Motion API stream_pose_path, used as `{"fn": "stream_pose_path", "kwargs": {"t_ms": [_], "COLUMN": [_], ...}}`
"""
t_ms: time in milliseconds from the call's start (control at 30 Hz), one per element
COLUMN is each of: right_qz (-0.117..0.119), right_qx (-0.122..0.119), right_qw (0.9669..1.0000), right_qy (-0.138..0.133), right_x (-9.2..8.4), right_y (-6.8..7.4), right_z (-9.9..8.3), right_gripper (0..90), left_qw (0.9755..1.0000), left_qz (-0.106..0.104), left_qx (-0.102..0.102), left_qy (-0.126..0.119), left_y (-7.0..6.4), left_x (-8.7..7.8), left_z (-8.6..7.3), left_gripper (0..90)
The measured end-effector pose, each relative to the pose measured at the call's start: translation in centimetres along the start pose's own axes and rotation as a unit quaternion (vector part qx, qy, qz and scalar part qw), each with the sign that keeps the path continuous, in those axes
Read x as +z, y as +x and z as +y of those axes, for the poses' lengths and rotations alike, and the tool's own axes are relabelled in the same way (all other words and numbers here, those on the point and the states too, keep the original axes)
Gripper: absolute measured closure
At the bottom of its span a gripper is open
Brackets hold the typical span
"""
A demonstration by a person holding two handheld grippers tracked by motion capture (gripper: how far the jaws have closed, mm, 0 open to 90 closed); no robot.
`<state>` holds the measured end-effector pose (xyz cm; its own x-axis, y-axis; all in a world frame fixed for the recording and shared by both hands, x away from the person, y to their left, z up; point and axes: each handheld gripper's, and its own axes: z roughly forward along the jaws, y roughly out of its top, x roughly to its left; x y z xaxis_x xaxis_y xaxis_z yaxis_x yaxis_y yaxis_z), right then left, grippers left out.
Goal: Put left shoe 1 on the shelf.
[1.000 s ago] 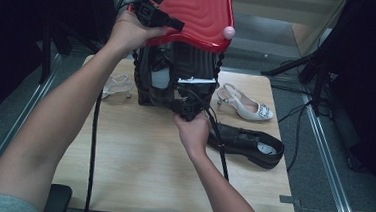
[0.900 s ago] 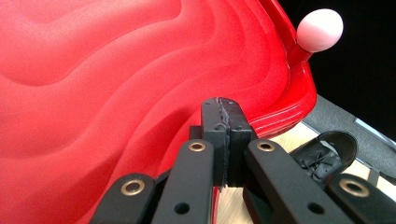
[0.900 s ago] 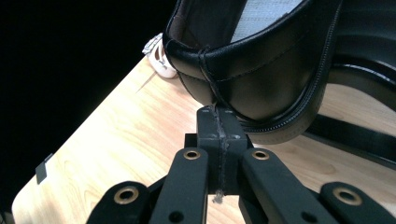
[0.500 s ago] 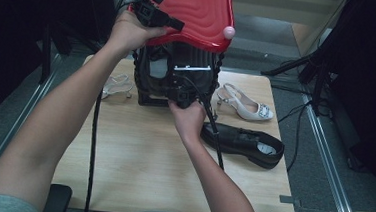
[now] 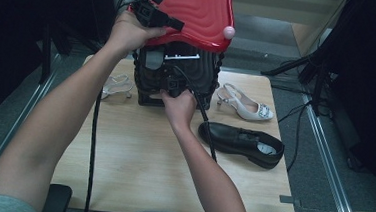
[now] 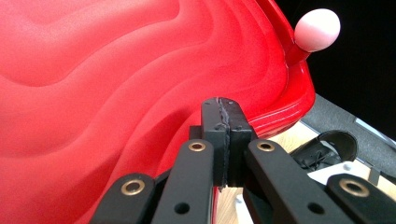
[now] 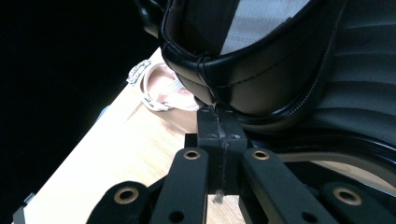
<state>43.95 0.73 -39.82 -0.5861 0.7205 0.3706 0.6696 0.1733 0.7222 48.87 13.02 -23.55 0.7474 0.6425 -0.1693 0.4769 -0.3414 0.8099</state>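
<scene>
Red plastic dominates the high view: the left gripper (image 5: 155, 14) props the case lid (image 5: 197, 11) open while the right gripper (image 5: 173, 87) feeds a black shoe (image 5: 176, 67) into the case (image 5: 143, 78) on the table (image 5: 137, 157); its mate (image 5: 241, 142) lies apart. Left gripper view: jaws pressed together against the lid's rim. Right gripper view: jaws clamped on the shoe's heel edge. Best, it seems, to keep the lid high and slide the shoe in level.

Dim room, dark surroundings, tabletop (image 5: 137, 152) evenly lit from above, soft shadows, gripper views slightly soft.
</scene>
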Motion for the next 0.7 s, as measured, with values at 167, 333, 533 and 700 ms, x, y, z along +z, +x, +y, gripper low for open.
{"fn": "stream_pose_path", "kwargs": {"t_ms": [167, 333, 533, 700], "right_qz": [-0.002, 0.006, 0.019, 0.026], "right_qx": [0.010, 0.007, -0.001, -0.009], "right_qw": [0.9999, 0.9999, 0.9998, 0.9996], "right_qy": [0.006, 0.004, 0.000, -0.005], "right_x": [0.6, 0.2, -1.0, -2.1], "right_y": [-0.1, -0.2, -0.2, -0.2], "right_z": [-0.3, -1.0, -1.9, -2.7], "right_gripper": [90.0, 90.0, 90.0, 90.0], "left_qw": [1.0000, 1.0000, 0.9998, 0.9999], "left_qz": [0.001, 0.007, 0.011, 0.004], "left_qx": [-0.002, -0.004, -0.007, -0.009], "left_qy": [-0.001, 0.002, 0.012, 0.010], "left_y": [0.0, -0.2, -0.8, -1.8], "left_x": [0.0, -0.1, -0.4, -1.2], "left_z": [0.0, 0.0, 0.2, 0.1], "left_gripper": [90.0, 90.0, 83.8, 76.0]}}
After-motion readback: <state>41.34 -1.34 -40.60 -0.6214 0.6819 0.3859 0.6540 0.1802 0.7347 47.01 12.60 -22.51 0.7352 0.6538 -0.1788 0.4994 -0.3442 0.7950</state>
